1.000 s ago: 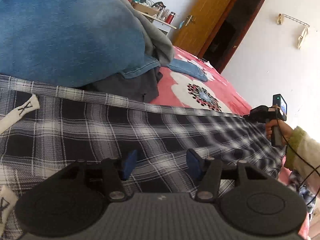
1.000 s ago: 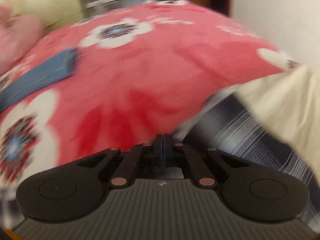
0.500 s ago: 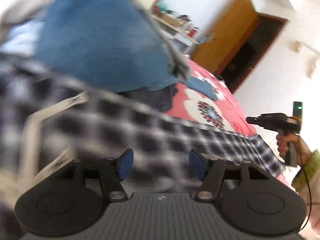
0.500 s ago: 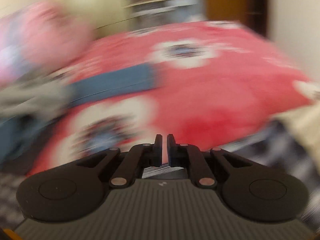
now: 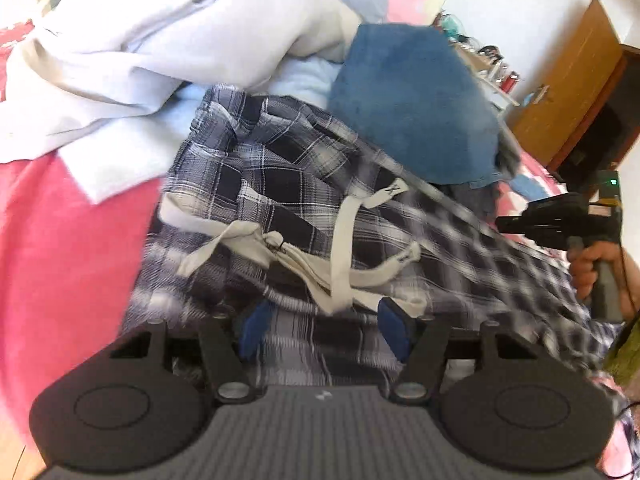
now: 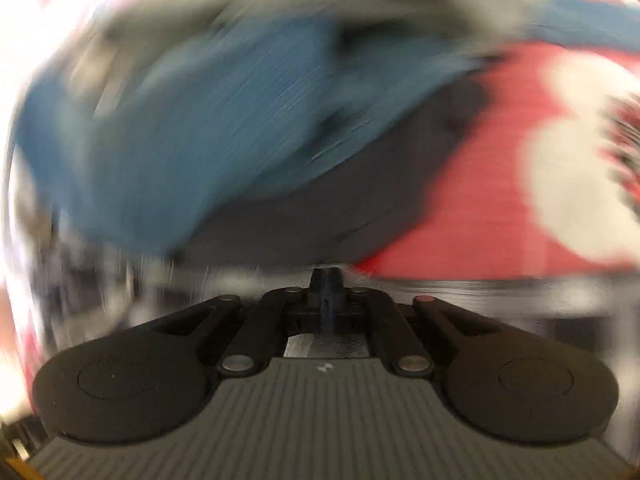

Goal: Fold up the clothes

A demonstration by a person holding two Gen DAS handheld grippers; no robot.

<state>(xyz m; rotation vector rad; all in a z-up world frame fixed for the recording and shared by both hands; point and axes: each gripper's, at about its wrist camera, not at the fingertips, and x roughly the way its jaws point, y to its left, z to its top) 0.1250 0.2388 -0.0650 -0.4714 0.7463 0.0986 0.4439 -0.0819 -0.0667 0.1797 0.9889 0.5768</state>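
A: Plaid trousers (image 5: 280,184): status?
B: Left gripper (image 5: 324,330) jaws apart, empty, above the cloth. Right gripper (image 6: 326,294) jaws closed. Both have swung toward the waistband since a second ago. The trousers lie crumpled on the bed (image 5: 60,248); folding pending.

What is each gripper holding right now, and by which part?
The left gripper holds nothing: its jaws stand apart over the plaid shorts. The right gripper is shut; motion blur hides whether any fabric is pinched.
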